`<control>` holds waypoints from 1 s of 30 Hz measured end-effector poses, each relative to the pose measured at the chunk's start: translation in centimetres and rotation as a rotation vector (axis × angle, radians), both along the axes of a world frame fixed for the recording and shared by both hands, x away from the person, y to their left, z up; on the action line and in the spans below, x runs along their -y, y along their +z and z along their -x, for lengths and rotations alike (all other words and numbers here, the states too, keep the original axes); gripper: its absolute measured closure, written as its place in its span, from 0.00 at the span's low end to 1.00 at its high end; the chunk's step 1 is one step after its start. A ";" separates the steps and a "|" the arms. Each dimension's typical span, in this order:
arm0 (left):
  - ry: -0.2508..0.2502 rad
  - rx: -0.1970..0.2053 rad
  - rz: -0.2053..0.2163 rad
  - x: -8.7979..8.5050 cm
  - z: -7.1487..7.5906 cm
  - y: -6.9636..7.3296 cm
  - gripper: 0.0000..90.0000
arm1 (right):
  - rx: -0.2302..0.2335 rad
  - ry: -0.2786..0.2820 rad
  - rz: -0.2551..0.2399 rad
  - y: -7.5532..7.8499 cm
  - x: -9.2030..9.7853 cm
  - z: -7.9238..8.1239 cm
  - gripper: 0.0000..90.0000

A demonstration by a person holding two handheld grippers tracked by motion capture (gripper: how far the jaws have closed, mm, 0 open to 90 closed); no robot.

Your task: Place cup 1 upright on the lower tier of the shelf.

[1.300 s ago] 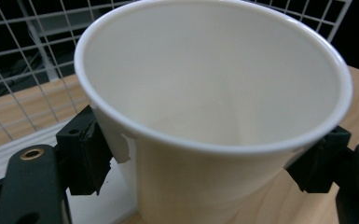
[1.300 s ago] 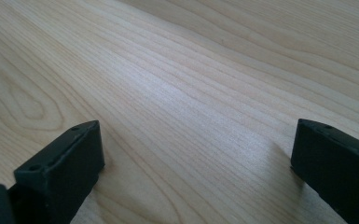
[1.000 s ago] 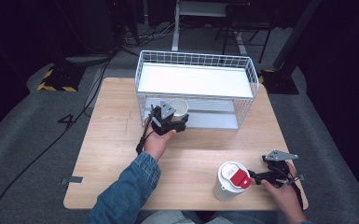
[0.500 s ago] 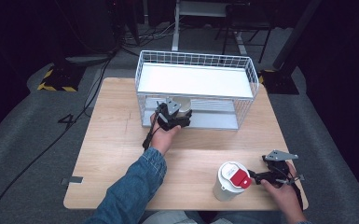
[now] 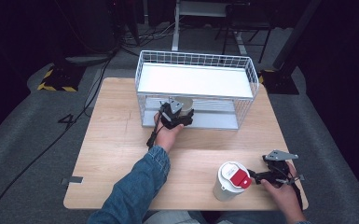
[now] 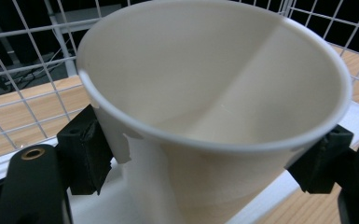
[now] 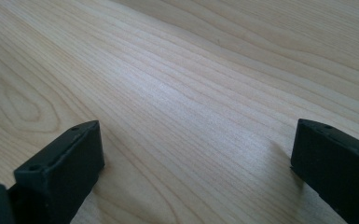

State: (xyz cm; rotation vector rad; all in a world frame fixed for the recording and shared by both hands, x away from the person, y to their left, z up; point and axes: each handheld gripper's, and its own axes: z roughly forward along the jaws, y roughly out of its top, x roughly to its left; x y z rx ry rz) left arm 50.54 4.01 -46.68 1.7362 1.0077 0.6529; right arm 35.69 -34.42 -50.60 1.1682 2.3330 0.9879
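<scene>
The left gripper (image 5: 179, 113) clamps a white paper cup (image 6: 214, 121) inside the wire rack's (image 5: 242, 77) lower shelf; the floor reads "4" (image 5: 68, 121). The right gripper (image 7: 196, 163), jaws wide apart over bare worktop (image 7: 177, 79), rests beside a red-lidded tumbler (image 5: 231, 181).

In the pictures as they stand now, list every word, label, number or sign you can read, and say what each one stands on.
"4": a large dark digit on the grey floor, left of the wooden table.
No lettering is legible on the white paper cup, the lidded cup or the wire rack.
</scene>
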 end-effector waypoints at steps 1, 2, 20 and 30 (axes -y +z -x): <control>-0.002 -0.004 0.001 0.0 -0.1 0.0 0.23 | 0.000 0.000 0.000 0.0 0.0 0.0 0.03; 0.000 -0.003 0.001 0.1 -0.2 -0.1 0.23 | 0.000 -0.001 0.000 0.0 0.0 0.0 0.03; -0.009 -0.026 -0.023 1.1 -1.4 -0.8 0.23 | 0.000 -0.002 0.000 0.0 0.0 0.0 0.03; 0.041 -0.057 0.030 1.2 -1.8 -1.4 0.17 | 0.000 -0.002 0.000 0.0 0.0 0.0 0.03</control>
